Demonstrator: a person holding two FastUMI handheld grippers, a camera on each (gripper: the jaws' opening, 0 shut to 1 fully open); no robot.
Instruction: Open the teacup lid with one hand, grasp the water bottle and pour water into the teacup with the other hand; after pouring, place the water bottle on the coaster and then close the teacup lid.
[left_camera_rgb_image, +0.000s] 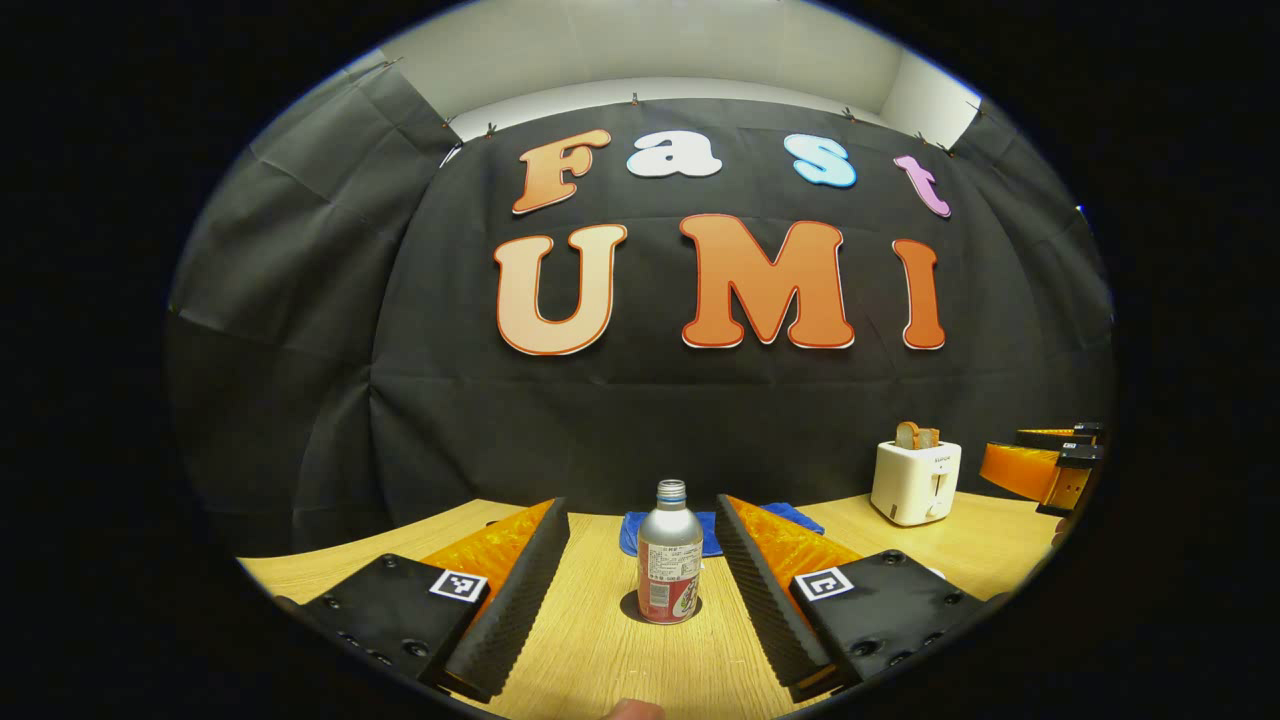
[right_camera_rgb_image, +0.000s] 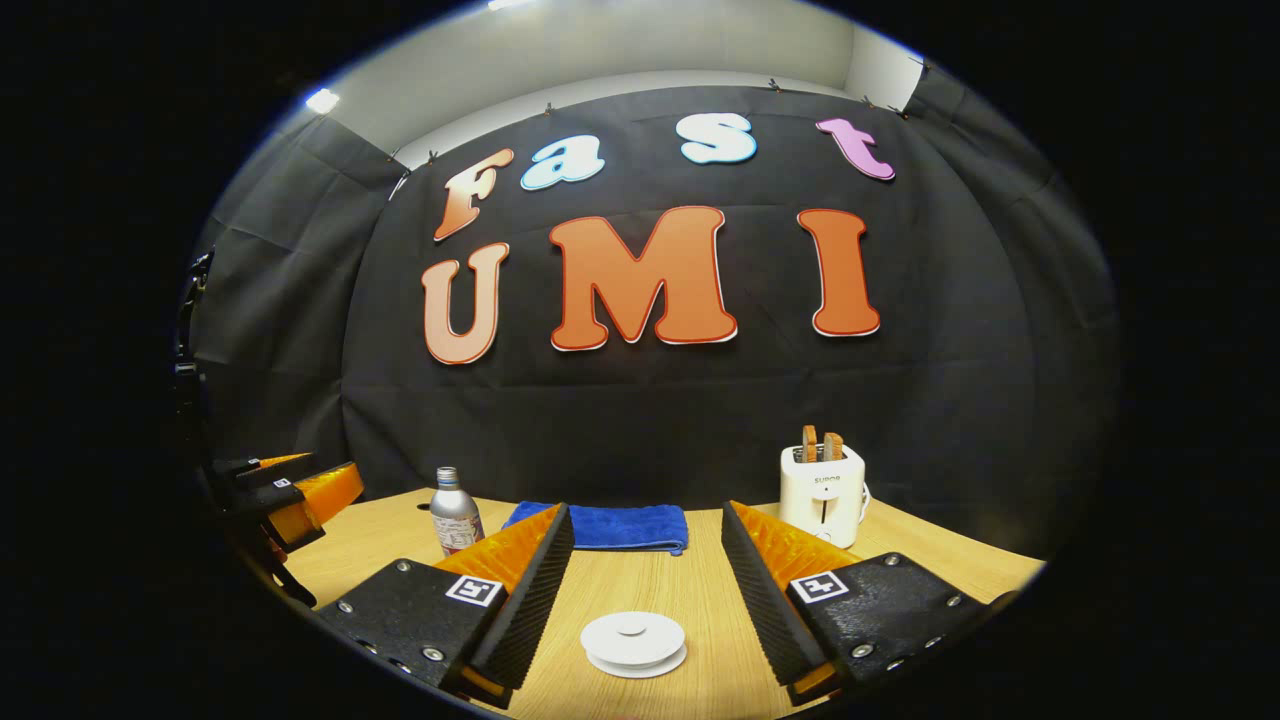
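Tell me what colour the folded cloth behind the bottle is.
Blue. The cloth shows best in the right gripper view, lying on the wooden table behind the bottle.

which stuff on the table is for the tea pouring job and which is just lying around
For the job:
water bottle, upright between the open left gripper fingers
white teacup lid, in front of the open right gripper

Lying about:
blue cloth
white toaster with toast in it

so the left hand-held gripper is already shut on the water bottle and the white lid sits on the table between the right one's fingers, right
Not quite. In the left gripper view the left hand-held gripper is open: the water bottle stands on the table between its fingers, touched by neither. The rest holds: the right gripper view shows the white lid between the right hand-held gripper's open fingers.
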